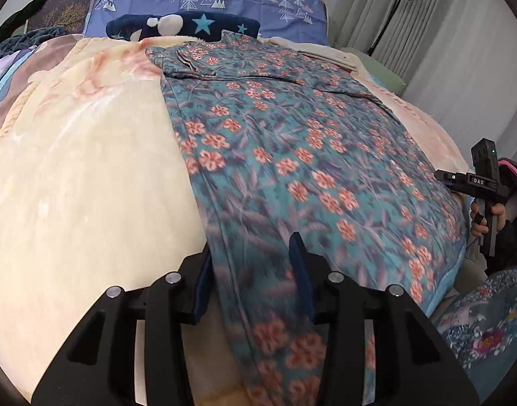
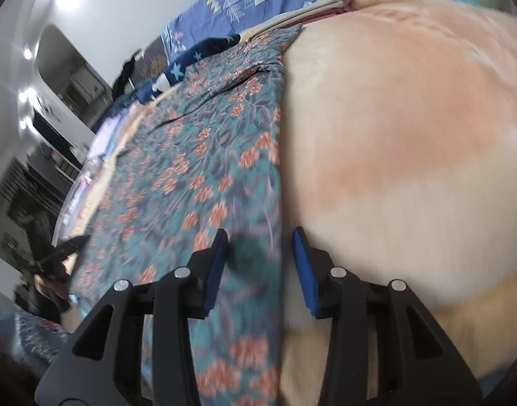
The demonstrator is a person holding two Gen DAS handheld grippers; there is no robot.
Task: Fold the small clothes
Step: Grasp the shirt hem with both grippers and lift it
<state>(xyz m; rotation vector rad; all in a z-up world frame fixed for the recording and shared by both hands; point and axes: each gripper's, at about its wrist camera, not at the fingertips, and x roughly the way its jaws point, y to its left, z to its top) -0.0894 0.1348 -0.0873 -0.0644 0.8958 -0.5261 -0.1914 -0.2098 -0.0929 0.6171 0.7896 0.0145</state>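
Left wrist view. A floral garment (image 1: 292, 142) is shown spread flat along a cream blanket (image 1: 82, 176) that covers the bed, with its far end near the blue tree-print pillow (image 1: 207, 3). The left gripper (image 1: 251, 270) is set over the near left edge of the cloth; its pads stand apart, with the hem lying between them, and no pinch is yet made out. At the right margin the other tool is seen, carried in a hand (image 1: 488, 220).

Right wrist view. The same garment (image 2: 197, 155) is shown from its opposite side, its long straight edge running against the blanket (image 2: 410, 135). The right gripper (image 2: 260, 264) straddles this edge near the near corner; its blue pads are parted, cloth and blanket passing between them, ungripped as far as the blur allows.

Handling. The fabric is judged thin, light and limp: it will drape, sag and wrinkle when lifted, and may drag on the plush blanket. It is best taken at the two near corners, one per tool, right at the hem, so that only the garment and not the blanket is caught.
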